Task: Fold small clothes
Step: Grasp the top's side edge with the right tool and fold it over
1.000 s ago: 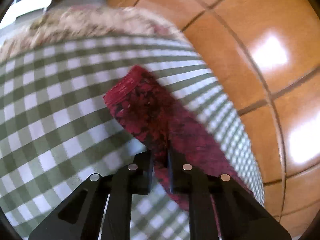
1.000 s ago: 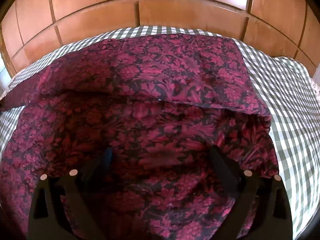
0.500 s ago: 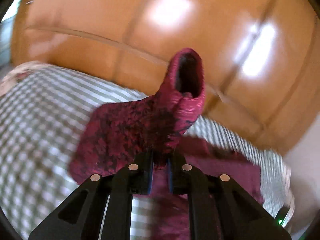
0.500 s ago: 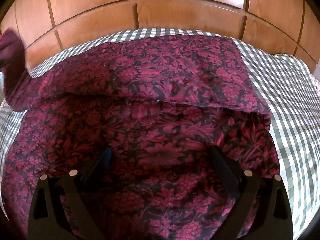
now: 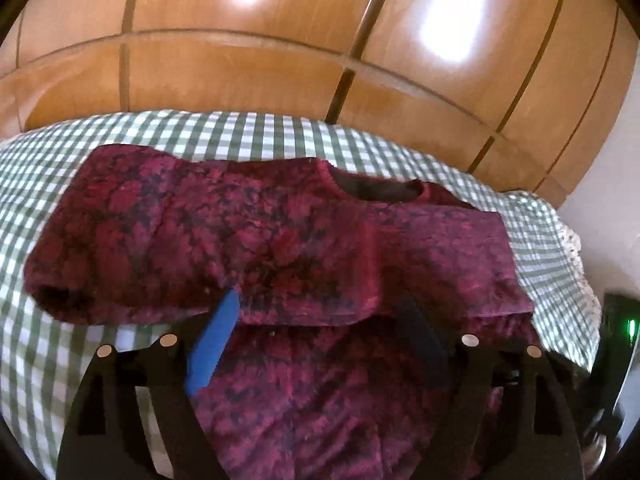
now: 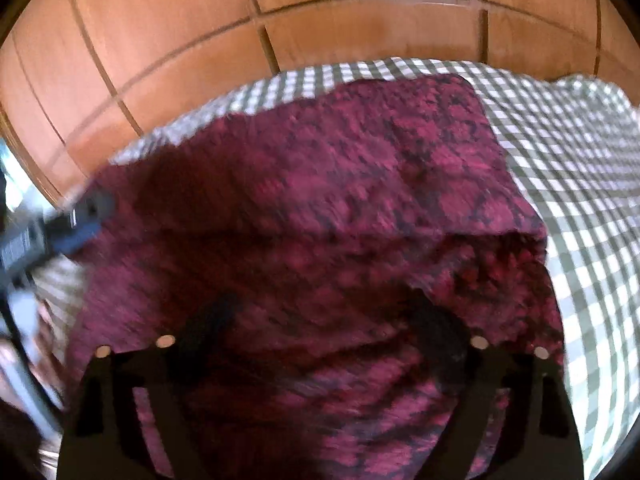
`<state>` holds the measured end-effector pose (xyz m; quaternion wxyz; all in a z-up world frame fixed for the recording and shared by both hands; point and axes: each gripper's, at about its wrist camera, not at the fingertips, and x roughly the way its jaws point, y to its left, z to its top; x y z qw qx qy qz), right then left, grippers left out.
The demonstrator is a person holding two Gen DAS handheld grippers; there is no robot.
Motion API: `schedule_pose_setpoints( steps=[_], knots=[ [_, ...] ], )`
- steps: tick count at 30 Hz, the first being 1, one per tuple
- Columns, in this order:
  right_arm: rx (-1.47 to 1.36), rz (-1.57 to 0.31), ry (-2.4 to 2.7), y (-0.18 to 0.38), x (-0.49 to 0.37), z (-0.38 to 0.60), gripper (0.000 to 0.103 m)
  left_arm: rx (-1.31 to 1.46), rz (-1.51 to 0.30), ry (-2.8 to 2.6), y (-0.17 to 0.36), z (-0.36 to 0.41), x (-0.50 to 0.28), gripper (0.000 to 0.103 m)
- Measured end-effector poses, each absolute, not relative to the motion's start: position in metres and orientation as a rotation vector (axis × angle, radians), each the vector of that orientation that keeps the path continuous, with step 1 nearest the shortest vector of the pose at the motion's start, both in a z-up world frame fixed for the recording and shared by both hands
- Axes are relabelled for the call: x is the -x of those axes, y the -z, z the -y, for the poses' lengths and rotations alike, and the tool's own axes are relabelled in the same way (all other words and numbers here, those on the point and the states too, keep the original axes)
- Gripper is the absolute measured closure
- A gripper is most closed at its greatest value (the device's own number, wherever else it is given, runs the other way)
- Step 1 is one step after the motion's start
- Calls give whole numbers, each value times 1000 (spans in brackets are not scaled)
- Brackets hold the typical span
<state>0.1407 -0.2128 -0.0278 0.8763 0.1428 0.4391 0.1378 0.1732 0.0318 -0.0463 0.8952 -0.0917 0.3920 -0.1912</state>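
A crimson floral garment (image 5: 280,240) lies on the green-and-white checked cloth (image 5: 224,140). One sleeve (image 5: 120,240) is folded across its body, below the neckline (image 5: 376,190). My left gripper (image 5: 316,308) hovers over the sleeve's near edge. Its jaws are opening, and no cloth is pinched between them. In the right wrist view the garment (image 6: 340,200) fills the middle. My right gripper (image 6: 326,304) stands wide over it with its jaws closing, and the fabric lies under the fingers rather than between the pads. The left gripper's body (image 6: 60,228) shows at that view's left edge.
Glossy brown floor tiles (image 5: 280,40) lie beyond the table's far edge. The checked cloth (image 6: 580,180) stretches to the right of the garment. A dark device with a green light (image 5: 624,328) sits at the right edge of the left wrist view.
My left gripper swung the sleeve from out over the table across the garment's body, then opened and let it drop there. My right gripper lifted a little and tilted.
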Motion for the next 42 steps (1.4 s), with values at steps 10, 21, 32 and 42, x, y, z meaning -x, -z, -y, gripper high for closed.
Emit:
schedule_pose_setpoints(
  steps=[10, 21, 32, 42],
  knots=[
    [-334, -978, -516, 3, -206, 110, 30, 336, -815, 112, 56, -127, -160, 22],
    [-185, -829, -458, -43, -208, 94, 94, 390, -898, -36, 84, -154, -186, 22],
    [-266, -629, -187, -84, -182, 245, 94, 305, -972, -75, 99, -110, -221, 22],
    [-337, -882, -14, 48, -198, 299, 96, 232, -988, -99, 106, -93, -216, 28]
  ],
)
